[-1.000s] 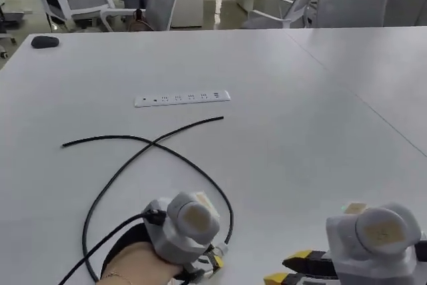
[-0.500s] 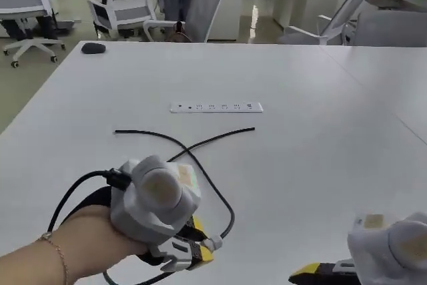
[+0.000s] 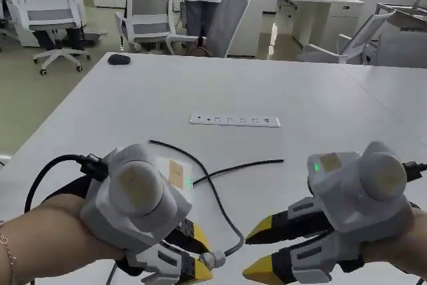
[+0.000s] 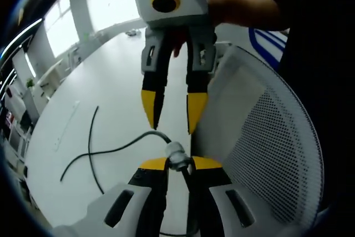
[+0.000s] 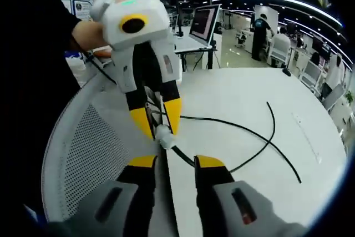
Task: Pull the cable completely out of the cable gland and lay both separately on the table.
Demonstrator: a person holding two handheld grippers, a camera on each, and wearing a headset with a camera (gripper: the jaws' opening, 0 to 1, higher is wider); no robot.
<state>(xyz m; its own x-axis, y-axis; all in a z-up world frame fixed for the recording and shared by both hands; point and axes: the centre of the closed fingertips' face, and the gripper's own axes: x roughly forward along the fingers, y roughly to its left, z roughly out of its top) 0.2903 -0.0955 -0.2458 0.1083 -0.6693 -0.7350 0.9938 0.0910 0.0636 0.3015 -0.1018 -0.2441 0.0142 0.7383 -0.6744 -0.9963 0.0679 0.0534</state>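
The cable gland is pinched by the left gripper, with the cable trailing from it over the table. The right gripper is held open, empty, beside the gland. The gland could be dragged loose if pinched weakly.

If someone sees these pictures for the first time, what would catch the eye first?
The left tongs, shut on a white gland, face the open right tongs close by. A black cable runs from the gland and crosses itself on the white table, before a power strip.
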